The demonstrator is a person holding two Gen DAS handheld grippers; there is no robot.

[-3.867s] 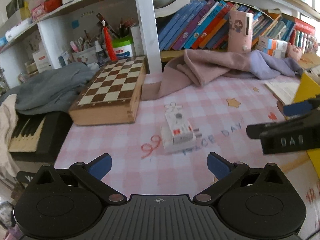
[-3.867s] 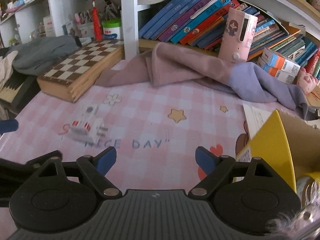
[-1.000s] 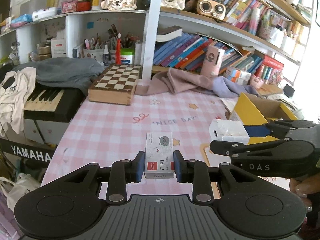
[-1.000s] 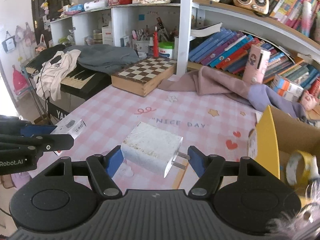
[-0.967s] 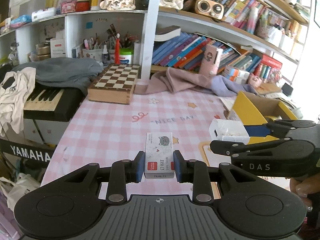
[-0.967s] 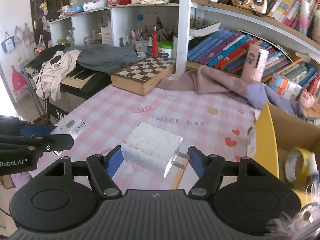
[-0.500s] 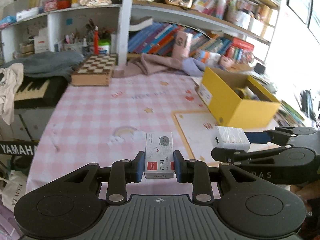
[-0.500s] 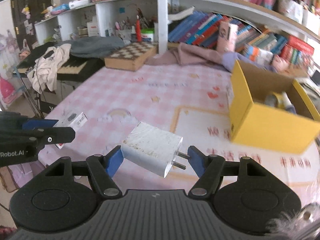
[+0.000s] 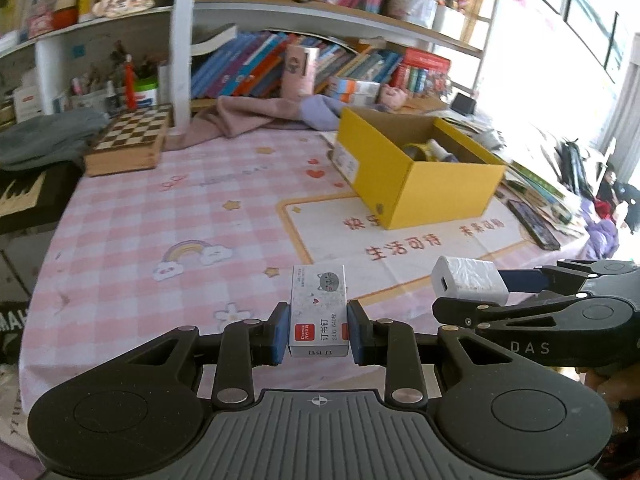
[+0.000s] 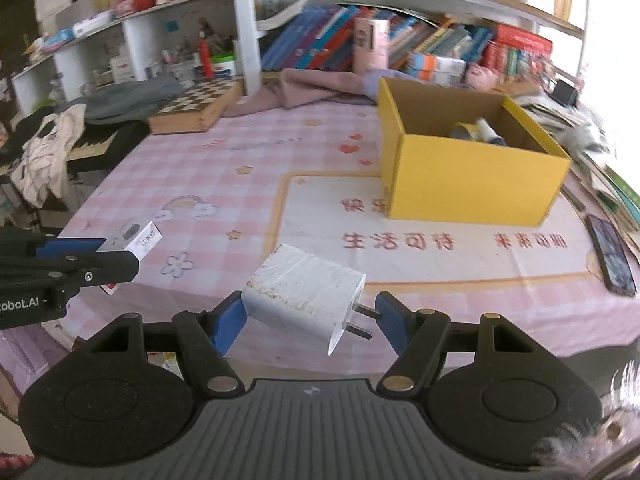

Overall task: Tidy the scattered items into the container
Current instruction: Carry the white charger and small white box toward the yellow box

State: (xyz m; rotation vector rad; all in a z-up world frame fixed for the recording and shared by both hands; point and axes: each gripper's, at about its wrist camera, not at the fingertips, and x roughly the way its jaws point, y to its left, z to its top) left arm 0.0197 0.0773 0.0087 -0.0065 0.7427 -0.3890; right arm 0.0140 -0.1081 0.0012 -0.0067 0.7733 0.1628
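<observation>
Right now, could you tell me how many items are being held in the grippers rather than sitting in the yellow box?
2: a staples box clamped in the left gripper, and a white charger plug in the right gripper. The yellow box already holds other items, partly hidden.

Left gripper (image 9: 319, 334) and right gripper (image 10: 310, 322) side by side, fingers clamped (each on a load).
</observation>
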